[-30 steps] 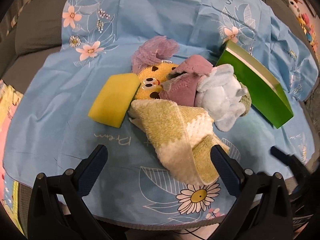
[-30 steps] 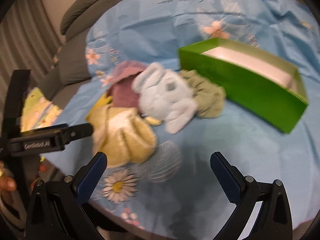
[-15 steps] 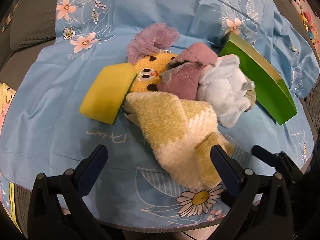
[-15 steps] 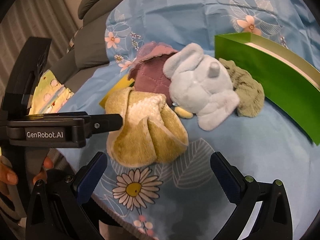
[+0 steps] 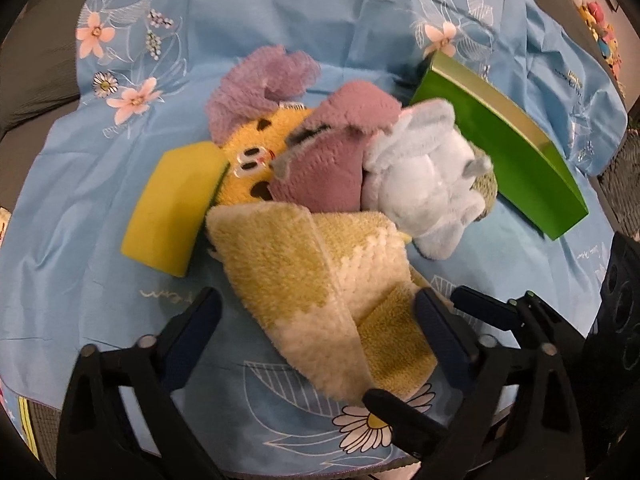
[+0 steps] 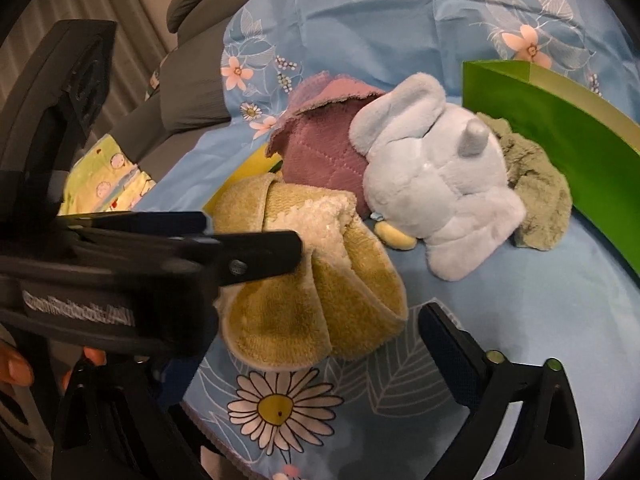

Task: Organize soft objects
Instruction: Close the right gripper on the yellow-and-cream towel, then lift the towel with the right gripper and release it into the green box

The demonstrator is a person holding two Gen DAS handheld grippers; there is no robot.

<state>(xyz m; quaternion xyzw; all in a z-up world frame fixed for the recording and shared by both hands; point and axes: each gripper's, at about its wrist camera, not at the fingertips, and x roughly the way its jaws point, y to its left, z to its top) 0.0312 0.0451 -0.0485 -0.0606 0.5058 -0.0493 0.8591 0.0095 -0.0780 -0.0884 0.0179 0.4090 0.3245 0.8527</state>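
- Presently, the opening step is judged to be in hand: a pile of soft objects lies heaped on the blue floral cloth [image 5: 280, 12], and nothing has yet been lifted or placed in the green box [image 5: 508, 152].
- The yellow-and-cream towel [image 5: 320, 280] is found at the near edge of the cloth, folded loosely, with the rest of the heap behind it: a yellow sponge [image 5: 172, 208], a yellow plush toy [image 5: 248, 156], a mauve cloth [image 5: 332, 160], a pale blue plush [image 5: 424, 184] and an olive fuzzy item [image 6: 536, 192].
- The box stands toward the far right of the cloth, just beside the pale blue plush; its interior is not seen from these views.
- The left gripper [image 5: 316, 328] is seen with fingers wide and closing; the towel lies between them, but no pressing contact is confirmed.
- The right gripper [image 6: 304, 344] is likewise wide and closing, the towel's near edge lying between its fingers without evident grip.
- For the next move, a firm pinch on the towel by both sets of fingers is thought to be required, with care that neighbouring items are not dragged along.
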